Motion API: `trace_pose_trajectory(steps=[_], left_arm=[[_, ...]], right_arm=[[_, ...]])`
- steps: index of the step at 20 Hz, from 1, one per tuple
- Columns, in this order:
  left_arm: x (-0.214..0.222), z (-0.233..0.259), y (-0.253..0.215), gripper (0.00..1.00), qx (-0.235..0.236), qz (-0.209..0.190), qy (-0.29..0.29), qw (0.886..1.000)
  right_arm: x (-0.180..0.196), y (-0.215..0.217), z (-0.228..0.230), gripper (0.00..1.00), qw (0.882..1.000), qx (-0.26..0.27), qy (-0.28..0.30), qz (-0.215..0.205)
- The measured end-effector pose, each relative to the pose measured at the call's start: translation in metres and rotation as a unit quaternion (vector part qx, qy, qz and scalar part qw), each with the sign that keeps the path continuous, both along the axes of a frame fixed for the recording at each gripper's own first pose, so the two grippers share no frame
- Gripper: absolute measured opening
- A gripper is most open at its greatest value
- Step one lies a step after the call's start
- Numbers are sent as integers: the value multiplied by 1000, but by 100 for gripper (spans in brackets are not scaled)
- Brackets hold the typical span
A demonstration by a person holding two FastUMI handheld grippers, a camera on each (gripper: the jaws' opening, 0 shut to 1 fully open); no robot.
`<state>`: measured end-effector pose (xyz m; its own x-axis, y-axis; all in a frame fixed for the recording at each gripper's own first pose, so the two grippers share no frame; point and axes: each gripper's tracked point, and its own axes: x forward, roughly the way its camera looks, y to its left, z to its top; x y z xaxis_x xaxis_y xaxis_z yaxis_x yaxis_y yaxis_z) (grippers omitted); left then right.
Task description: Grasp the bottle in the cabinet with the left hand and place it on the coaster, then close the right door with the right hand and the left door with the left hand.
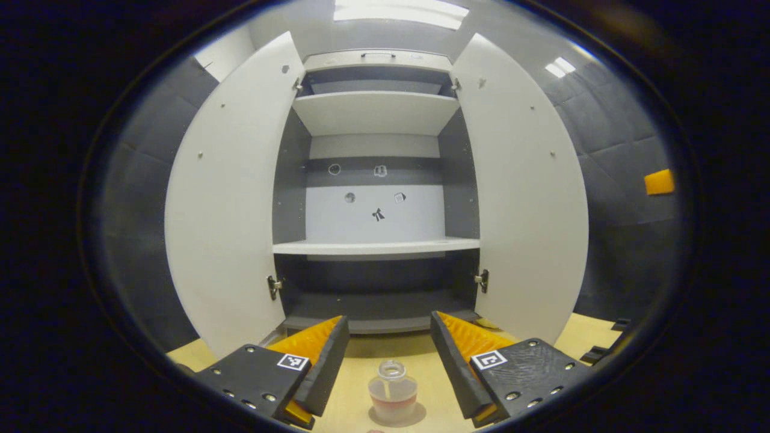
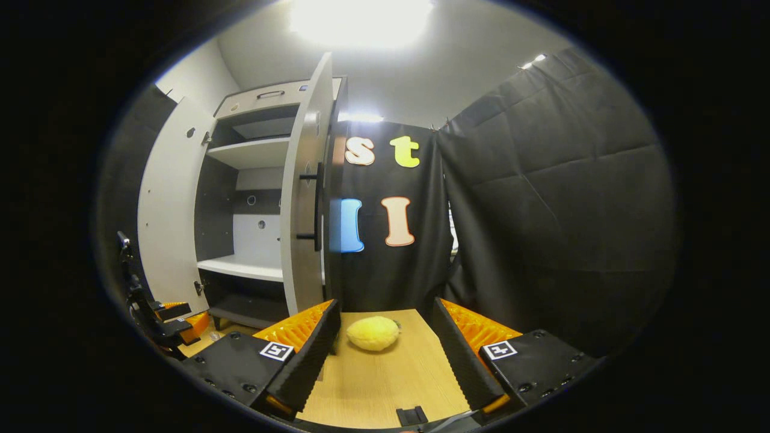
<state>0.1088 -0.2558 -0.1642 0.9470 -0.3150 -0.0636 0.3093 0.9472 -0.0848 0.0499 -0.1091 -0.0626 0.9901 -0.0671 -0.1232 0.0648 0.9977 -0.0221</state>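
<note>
The bottle (image 1: 393, 390) stands upright on the coaster (image 1: 398, 415) on the table (image 1: 385, 361), out of the cabinet (image 1: 376, 180). In the left gripper view it sits between the two fingers of the left gripper (image 1: 390, 343), low and near the camera. The jaws are spread wide and neither finger touches the glass, so the bottle is released. Placement appears complete; judged from this layout, the door closures remain.

Both doors stand open. In the left gripper view the left door (image 1: 225, 198) and the right door (image 1: 520, 192) swing out toward the camera on either side of the shelves, with hinges at the cabinet's edges.

The governing relation for the coming move is the right door (image 2: 305, 198) against the right gripper (image 2: 385, 337). In the right gripper view the door is seen nearly edge-on, up and to the left of the jaws, with its outer face and black handle (image 2: 314, 204) turned toward the gripper's side. The right gripper's jaws are released, with nothing between them. It is the nearer tool to that door. A push would likely need to run leftward against the outer face.

A yellow plush object (image 2: 373, 332) lies on the table just beyond the right fingers, clear of the door's foot as far as can be judged. The left gripper (image 2: 171, 322) shows far left in this view.
</note>
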Motion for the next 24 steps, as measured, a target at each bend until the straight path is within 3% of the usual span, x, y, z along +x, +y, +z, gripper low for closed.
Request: trace_pose_trajectory(steps=[1,5,6,9,14,17,18,24], left_arm=[[-4,11,8,82,-1,8,0,1000],[-22,46,44,82,22,31,-7,999],[-25,54,56,82,28,40,-10,999],[-33,72,93,82,30,63,-16,997],[-38,86,168,82,36,110,-19,993],[-35,90,216,82,45,142,-20,989],[-34,90,229,89,47,150,-19,987],[-14,83,291,89,35,175,-9,984]], right_arm=[[5,-1,6,94,1000,4,-6,2],[31,0,32,98,999,21,-28,3],[38,-1,34,94,999,25,-28,0],[59,-5,43,98,999,28,-34,-17],[88,-12,56,98,996,20,-49,-78],[103,0,55,98,995,23,-46,-87],[109,4,55,98,995,20,-45,-91],[129,28,52,100,994,1,-32,-104]])
